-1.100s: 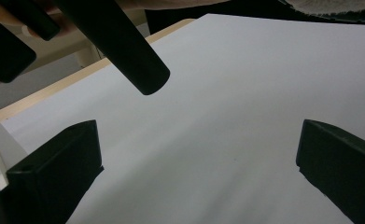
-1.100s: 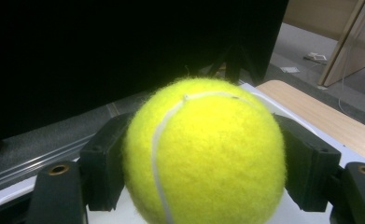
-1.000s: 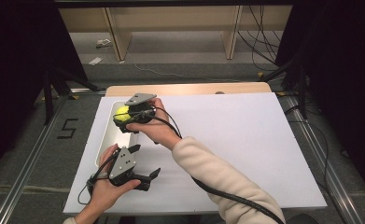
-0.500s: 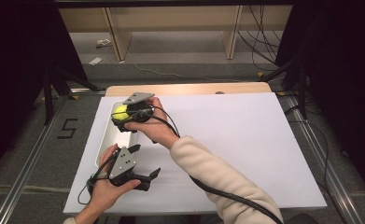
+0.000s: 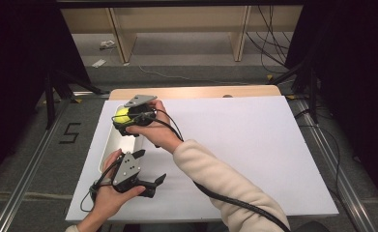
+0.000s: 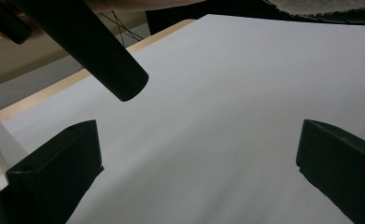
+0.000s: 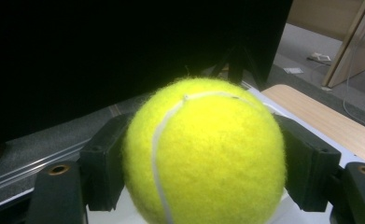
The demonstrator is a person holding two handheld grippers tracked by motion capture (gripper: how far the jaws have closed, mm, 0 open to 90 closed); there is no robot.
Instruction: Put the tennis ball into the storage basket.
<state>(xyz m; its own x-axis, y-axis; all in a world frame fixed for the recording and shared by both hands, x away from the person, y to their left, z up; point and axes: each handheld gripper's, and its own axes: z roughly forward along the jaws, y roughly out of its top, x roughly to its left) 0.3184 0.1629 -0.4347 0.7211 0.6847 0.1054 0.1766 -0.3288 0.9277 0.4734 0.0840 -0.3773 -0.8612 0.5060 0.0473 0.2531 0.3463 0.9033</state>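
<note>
A yellow tennis ball (image 5: 122,116) (image 7: 203,154) sits clamped between the jaws of my right gripper (image 5: 124,117), which is shut on it. One black pad (image 7: 103,163) presses its left side and the other pad (image 7: 306,161) its right. In the high view the ball hangs just above the far end of a white tray (image 5: 113,151) at the table's left. My left gripper (image 5: 149,167) (image 6: 199,158) rests low near the front edge, open, with only white table between its fingers (image 6: 54,172).
A white board (image 5: 244,145) covers the table, with a wooden strip (image 5: 196,92) at its far edge. The right forearm (image 5: 215,179) crosses in front of the left gripper. A black cable (image 6: 101,56) hangs in the left gripper view. Wooden shelving legs (image 5: 116,38) stand beyond the table.
The right gripper with the ball has crept very slightly to the left. The left gripper has stayed put.
</note>
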